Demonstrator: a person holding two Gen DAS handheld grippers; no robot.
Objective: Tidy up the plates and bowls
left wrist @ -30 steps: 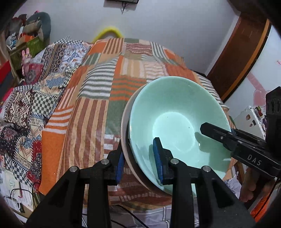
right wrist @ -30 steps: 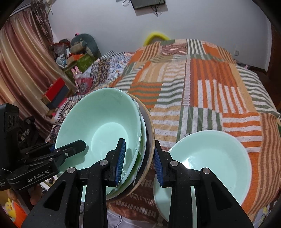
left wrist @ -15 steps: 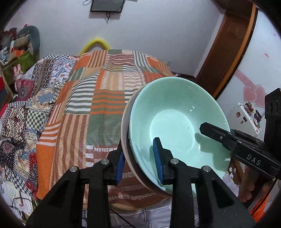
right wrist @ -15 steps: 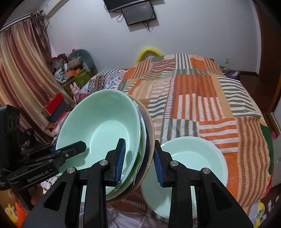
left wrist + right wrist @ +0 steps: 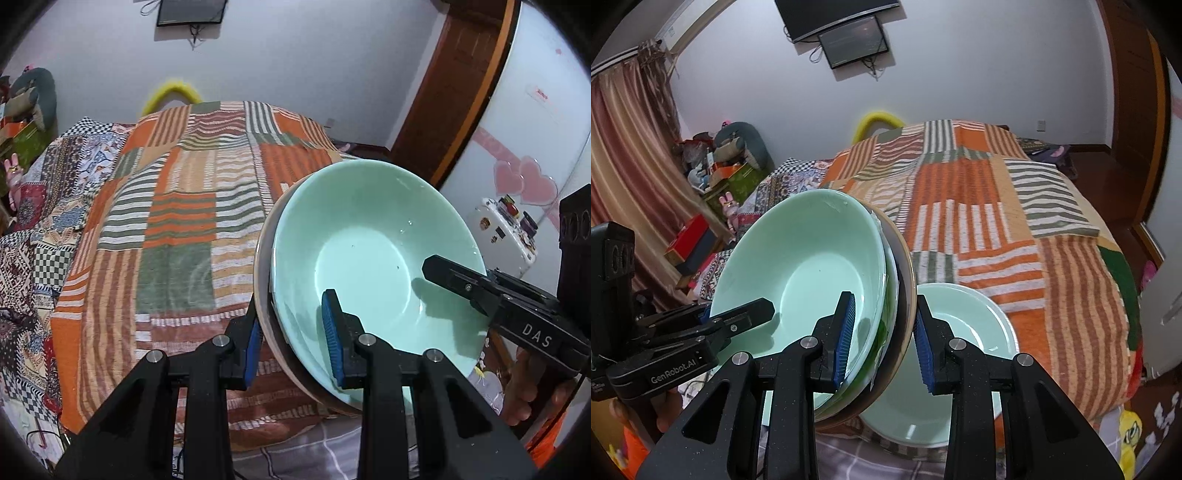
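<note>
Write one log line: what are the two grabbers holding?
left gripper: shut on dish stack | right gripper: shut on dish stack | second bowl: on bed

Mint bowl stack (image 5: 373, 258) tilted, second bowl (image 5: 964, 332) on bedspread

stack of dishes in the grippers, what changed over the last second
The stack, pinched on opposite rims by the left gripper and right gripper, has been lifted up and back from the bed. Both grips are unchanged; the second green bowl stays on the bed.
</note>
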